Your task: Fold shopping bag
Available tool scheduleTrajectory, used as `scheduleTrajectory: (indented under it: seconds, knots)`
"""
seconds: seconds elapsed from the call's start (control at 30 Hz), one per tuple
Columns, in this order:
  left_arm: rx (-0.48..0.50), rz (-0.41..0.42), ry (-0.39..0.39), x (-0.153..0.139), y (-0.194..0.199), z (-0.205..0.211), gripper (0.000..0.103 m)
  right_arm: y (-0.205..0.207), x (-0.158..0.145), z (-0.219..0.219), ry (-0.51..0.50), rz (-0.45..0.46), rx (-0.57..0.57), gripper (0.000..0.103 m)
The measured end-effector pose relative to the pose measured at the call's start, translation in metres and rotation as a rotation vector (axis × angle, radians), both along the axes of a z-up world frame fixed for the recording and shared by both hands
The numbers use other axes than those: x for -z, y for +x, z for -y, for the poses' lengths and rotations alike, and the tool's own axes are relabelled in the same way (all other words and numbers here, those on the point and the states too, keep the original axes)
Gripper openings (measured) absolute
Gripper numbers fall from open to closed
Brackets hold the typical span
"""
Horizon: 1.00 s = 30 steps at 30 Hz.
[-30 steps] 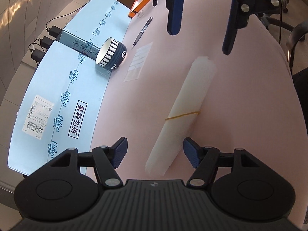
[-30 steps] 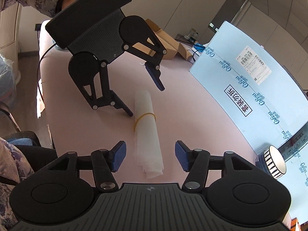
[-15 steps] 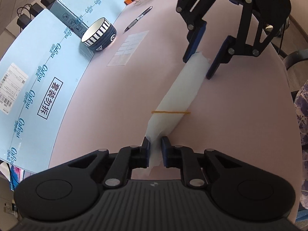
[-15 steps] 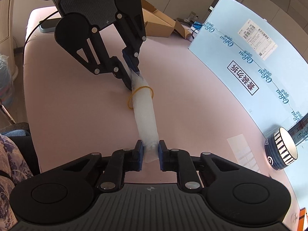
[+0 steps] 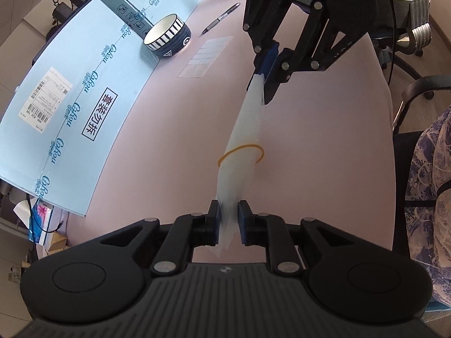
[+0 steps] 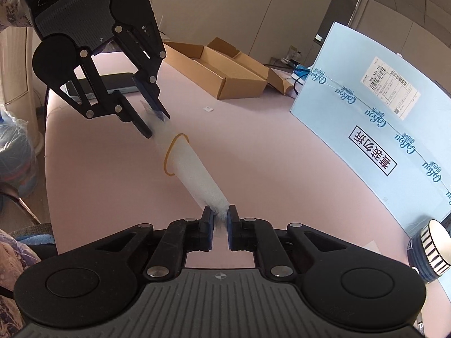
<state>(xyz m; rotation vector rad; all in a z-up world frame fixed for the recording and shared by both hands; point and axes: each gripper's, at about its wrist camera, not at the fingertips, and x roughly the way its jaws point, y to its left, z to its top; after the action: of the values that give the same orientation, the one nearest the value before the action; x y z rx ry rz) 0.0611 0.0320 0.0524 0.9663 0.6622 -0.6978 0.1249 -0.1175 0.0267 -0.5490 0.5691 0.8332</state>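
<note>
A white shopping bag (image 5: pixel 245 129) is rolled into a long tube, with a yellow rubber band (image 5: pixel 241 152) looped loosely round its middle. It hangs stretched between both grippers, just above the pink table (image 5: pixel 324 155). My left gripper (image 5: pixel 228 219) pinches the near end of the tube; its jaws are opening slightly, with the bag still between the pads. In the right wrist view, my right gripper (image 6: pixel 220 222) is shut on the other end of the bag (image 6: pixel 194 169). There the left gripper (image 6: pixel 156 125) grips the far tip. The right gripper (image 5: pixel 266 84) faces me in the left wrist view.
A striped bowl (image 5: pixel 167 38), a pen (image 5: pixel 221 18) and a clear sheet (image 5: pixel 207 56) lie near a long light-blue box (image 5: pixel 70 104) along the table's side. Open cardboard boxes (image 6: pixel 222 70) stand beyond the table. A chair (image 5: pixel 417 90) and a person's patterned sleeve (image 5: pixel 434 169) are beside it.
Both grippers came down open over the bag's ends, closed on them, and lifted the roll off the table. The rubber band now hangs loose around it.
</note>
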Motion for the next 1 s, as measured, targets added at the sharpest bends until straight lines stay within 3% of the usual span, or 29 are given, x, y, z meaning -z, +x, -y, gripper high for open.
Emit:
scheduleTrajectory:
  seconds: [0.03, 0.1, 0.3, 0.4, 0.5, 0.57, 0.8, 0.87, 0.9, 0.93, 1.0]
  knots:
    - [-0.028, 0.006, 0.005, 0.0, -0.001, -0.004, 0.043, 0.003, 0.003, -0.004, 0.008, -0.012, -0.008, 0.01]
    - [-0.073, 0.013, 0.017, 0.004, -0.003, -0.011, 0.067, 0.008, 0.013, -0.008, 0.005, -0.022, -0.007, 0.016]
    - [-0.153, -0.01, -0.025, 0.013, -0.008, -0.031, 0.07, 0.007, 0.014, 0.004, -0.005, -0.001, 0.034, 0.041]
    - [-0.17, 0.023, -0.053, 0.011, -0.007, -0.033, 0.074, 0.005, 0.007, 0.021, -0.011, 0.04, 0.102, 0.041]
    - [-0.145, 0.053, -0.092, 0.006, -0.006, -0.028, 0.074, -0.004, -0.008, 0.035, 0.058, 0.04, 0.146, 0.041]
    - [-0.107, 0.057, -0.107, 0.007, -0.002, -0.02, 0.074, -0.015, -0.014, 0.033, 0.096, 0.036, 0.108, 0.039]
    - [-0.001, 0.024, -0.07, 0.028, 0.013, 0.005, 0.074, -0.016, -0.002, 0.004, 0.047, 0.051, 0.03, 0.038]
    - [0.002, -0.001, -0.08, 0.031, 0.018, 0.004, 0.072, -0.012, -0.007, 0.001, 0.074, 0.052, 0.025, 0.038]
    - [-0.001, -0.018, -0.087, 0.031, 0.022, 0.003, 0.063, -0.01, -0.01, -0.001, 0.091, 0.05, 0.021, 0.038]
    - [-0.005, -0.035, -0.095, 0.032, 0.025, 0.002, 0.047, -0.007, -0.015, -0.004, 0.119, 0.041, 0.013, 0.037]
    - [-0.027, -0.08, -0.115, 0.032, 0.032, -0.001, 0.022, -0.001, -0.023, -0.009, 0.178, 0.006, -0.009, 0.007]
